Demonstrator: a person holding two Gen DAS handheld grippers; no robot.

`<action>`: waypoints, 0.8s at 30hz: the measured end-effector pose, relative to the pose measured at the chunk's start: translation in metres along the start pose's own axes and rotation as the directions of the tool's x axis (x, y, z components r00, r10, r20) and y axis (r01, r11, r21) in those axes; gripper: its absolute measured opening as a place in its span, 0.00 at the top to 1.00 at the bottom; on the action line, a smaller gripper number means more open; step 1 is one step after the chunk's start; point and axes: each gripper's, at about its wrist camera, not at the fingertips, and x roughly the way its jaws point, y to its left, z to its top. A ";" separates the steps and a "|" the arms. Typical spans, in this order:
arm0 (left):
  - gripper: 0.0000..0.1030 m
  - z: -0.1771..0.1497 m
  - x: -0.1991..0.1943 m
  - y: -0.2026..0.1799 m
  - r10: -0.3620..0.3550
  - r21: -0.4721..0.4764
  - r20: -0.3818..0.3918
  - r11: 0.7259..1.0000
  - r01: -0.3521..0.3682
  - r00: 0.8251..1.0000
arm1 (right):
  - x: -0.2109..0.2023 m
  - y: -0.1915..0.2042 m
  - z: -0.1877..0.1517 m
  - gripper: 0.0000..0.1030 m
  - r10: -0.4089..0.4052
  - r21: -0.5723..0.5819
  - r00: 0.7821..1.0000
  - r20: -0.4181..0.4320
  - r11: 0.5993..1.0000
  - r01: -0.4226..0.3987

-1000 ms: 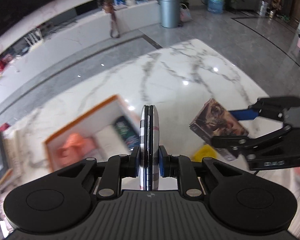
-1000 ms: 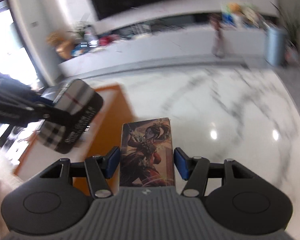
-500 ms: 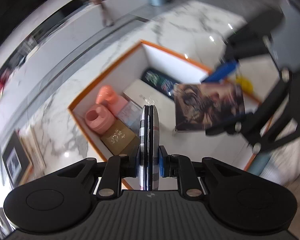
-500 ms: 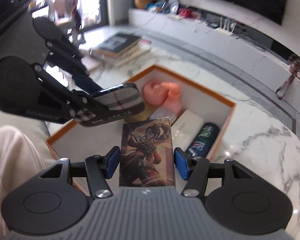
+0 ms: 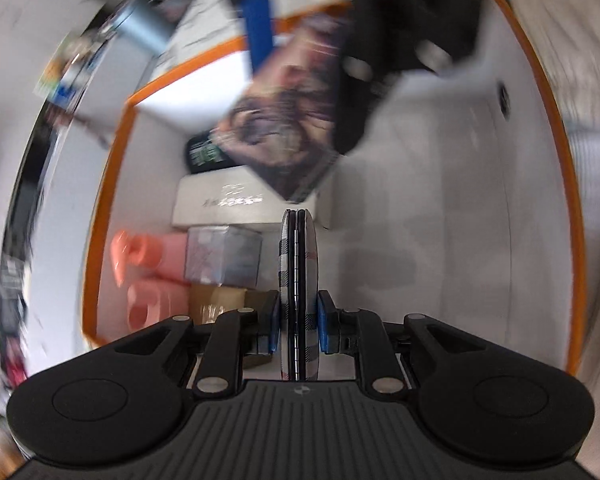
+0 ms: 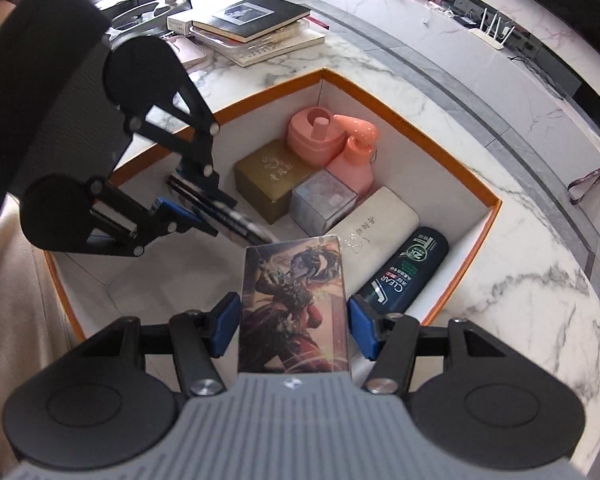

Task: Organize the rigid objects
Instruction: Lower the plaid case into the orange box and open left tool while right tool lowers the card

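Observation:
My left gripper (image 5: 299, 328) is shut on a thin plaid case (image 5: 299, 280), held edge-on inside the orange-rimmed white box (image 5: 556, 128). In the right wrist view the left gripper (image 6: 196, 204) holds the case (image 6: 240, 226) low beside the gold box (image 6: 274, 182). My right gripper (image 6: 292, 320) is shut on an illustrated card box (image 6: 294, 312), held above the box's near side; it also shows blurred in the left wrist view (image 5: 288, 136).
Along the box's far side lie pink containers (image 6: 332, 140), a silver cube (image 6: 324, 200), a white pouch (image 6: 374, 224) and a dark CLEAR bottle (image 6: 404, 276). Stacked books (image 6: 252, 24) sit on the marble table (image 6: 520, 260) beyond the box (image 6: 452, 152).
Both grippers have swung from over the marble table to over the box and dropped toward it. The plaid case has gone down inside the box, near the gold box.

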 end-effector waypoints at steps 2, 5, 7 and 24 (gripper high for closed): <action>0.80 0.000 0.008 -0.004 0.006 0.040 -0.011 0.999 -0.005 1.000 | 0.004 -0.001 0.000 0.42 0.010 -0.001 1.000 -0.007 1.000 -0.010; 0.80 0.000 0.020 -0.008 0.034 0.074 -0.029 0.997 -0.032 0.999 | 0.010 0.000 0.000 0.42 0.017 -0.007 1.000 -0.017 1.000 -0.017; 0.80 -0.001 0.025 -0.011 0.055 0.094 -0.037 0.994 -0.052 0.998 | 0.013 -0.001 0.000 0.42 0.018 -0.002 1.000 -0.026 1.000 -0.018; 0.37 -0.001 0.010 0.017 -0.036 -0.307 -0.099 0.952 0.004 0.994 | 0.024 0.006 -0.001 0.42 0.042 0.024 0.994 -0.104 0.999 -0.039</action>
